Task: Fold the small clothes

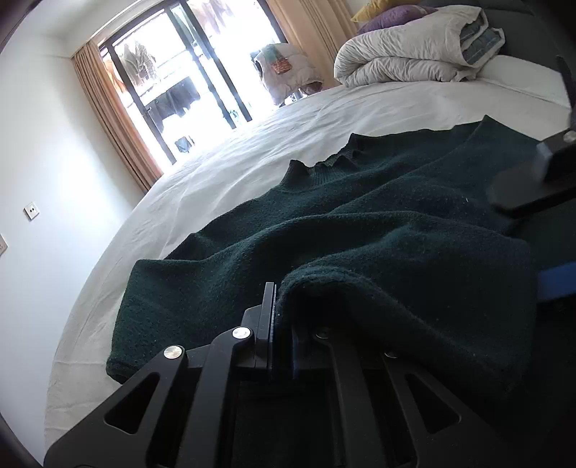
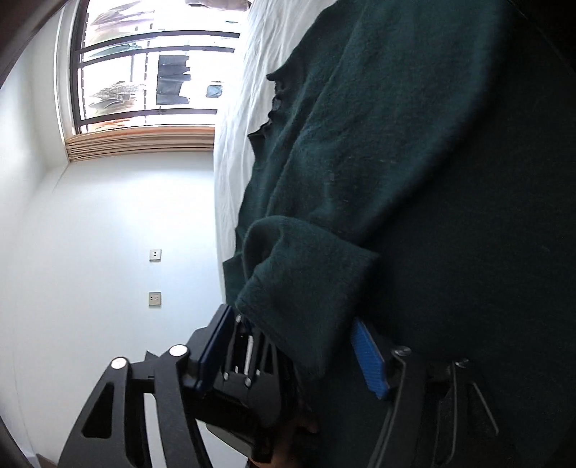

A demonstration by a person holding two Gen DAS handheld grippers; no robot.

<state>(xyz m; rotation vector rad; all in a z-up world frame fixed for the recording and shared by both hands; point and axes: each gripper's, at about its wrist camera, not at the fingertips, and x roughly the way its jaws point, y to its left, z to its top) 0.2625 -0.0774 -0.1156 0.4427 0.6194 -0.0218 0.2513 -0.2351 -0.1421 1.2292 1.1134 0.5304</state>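
- Nearest in the left wrist view, the left gripper [image 1: 279,324] has its fingers pinched together on a fold of the dark green sweater [image 1: 360,223]; the knit drapes over the right finger and hides it almost wholly.
- In the right wrist view, the right gripper [image 2: 291,345] stands partly open, its blue pads [image 2: 369,360] apart, with a rolled edge of the sweater [image 2: 360,162] hanging between them. Whether either pad presses on the cloth cannot be told, since the knit covers the gap.
- That view is rolled sideways, so the bed and window appear turned on end; the sweater fills its right half in deep shadow.
- The sweater lies spread on the white bedsheet [image 1: 252,151], collar toward the far side, one sleeve end cut off behind the left gripper's frame.
- At the right edge of the left wrist view, a black gripper part [image 1: 532,180] hovers over the sweater, mostly out of frame.
- Farther off, a folded white duvet [image 1: 406,54] with a purple pillow [image 1: 392,18] on it sits at the far right of the bed.
- Farthest, a glass door [image 1: 187,72] with tan curtains [image 1: 111,118] is blown out by daylight; what hangs beyond is hard to make out.
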